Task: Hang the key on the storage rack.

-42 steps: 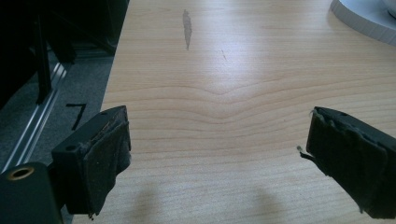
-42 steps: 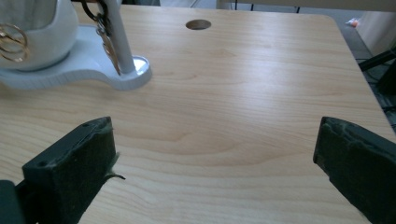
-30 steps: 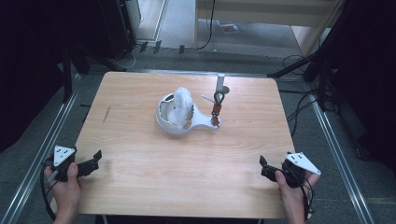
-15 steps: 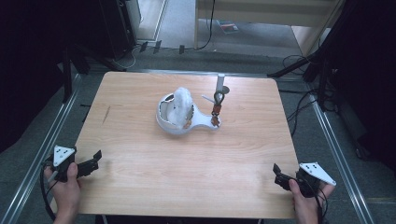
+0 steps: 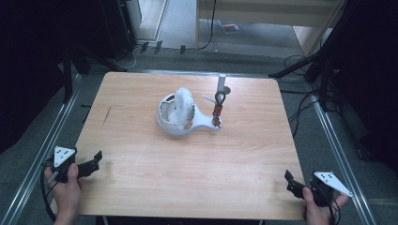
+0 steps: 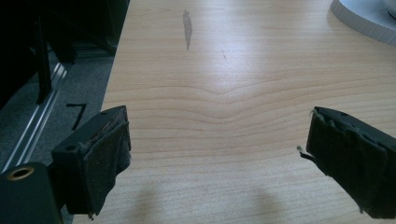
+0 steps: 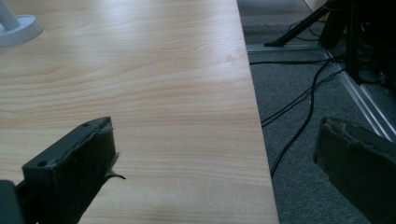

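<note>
One white bowl (image 5: pixel 173 123) held white stuffing (image 5: pixel 183 104); two grippers, left (image 5: pixel 96 161) and right (image 5: pixel 290 182), gaped wide, holding nothing.

Left gripper (image 5: pixel 95 161), right gripper (image 5: pixel 290 181): jaws wide apart, low.

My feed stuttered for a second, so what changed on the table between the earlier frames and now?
The right tool drew back to the table's near right corner, its jaws open and empty. The left tool stayed at the near left edge, open. The white bowl-like piece and the small stand did not move.
</note>
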Available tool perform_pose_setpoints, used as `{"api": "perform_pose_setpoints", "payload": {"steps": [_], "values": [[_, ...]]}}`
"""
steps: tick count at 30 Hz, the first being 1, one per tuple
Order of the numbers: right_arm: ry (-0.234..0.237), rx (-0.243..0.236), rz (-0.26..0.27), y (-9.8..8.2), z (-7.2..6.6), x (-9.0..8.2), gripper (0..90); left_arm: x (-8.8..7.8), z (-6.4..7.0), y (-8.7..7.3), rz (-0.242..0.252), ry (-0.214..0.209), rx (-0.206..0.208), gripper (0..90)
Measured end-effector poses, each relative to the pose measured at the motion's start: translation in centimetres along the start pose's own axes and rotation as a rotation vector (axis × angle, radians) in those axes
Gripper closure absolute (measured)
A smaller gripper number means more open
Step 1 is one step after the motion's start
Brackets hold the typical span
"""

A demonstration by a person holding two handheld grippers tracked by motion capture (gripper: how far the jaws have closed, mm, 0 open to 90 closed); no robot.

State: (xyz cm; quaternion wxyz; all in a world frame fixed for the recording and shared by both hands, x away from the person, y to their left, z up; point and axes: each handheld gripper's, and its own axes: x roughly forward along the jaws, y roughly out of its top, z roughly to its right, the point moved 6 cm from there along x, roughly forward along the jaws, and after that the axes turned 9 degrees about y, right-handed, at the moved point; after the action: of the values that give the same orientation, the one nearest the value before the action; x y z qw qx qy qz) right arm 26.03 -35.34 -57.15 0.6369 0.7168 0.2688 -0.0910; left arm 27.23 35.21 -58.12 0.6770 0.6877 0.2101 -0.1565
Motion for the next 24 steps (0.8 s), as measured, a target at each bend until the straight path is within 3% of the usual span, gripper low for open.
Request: {"api": "perform_pose_setpoints", "payload": {"steps": [10,24], "values": [[0.002,0.038,-0.017,-0.44,0.24,0.37,0.0,-0.01,-0.02,0.00,0.001,0.000,-0.002,7.0],[0.003,0.038,-0.023,-0.47,0.23,0.42,0.0,0.13,-0.03,0.04,-0.006,0.001,0.001,7.0]]}}
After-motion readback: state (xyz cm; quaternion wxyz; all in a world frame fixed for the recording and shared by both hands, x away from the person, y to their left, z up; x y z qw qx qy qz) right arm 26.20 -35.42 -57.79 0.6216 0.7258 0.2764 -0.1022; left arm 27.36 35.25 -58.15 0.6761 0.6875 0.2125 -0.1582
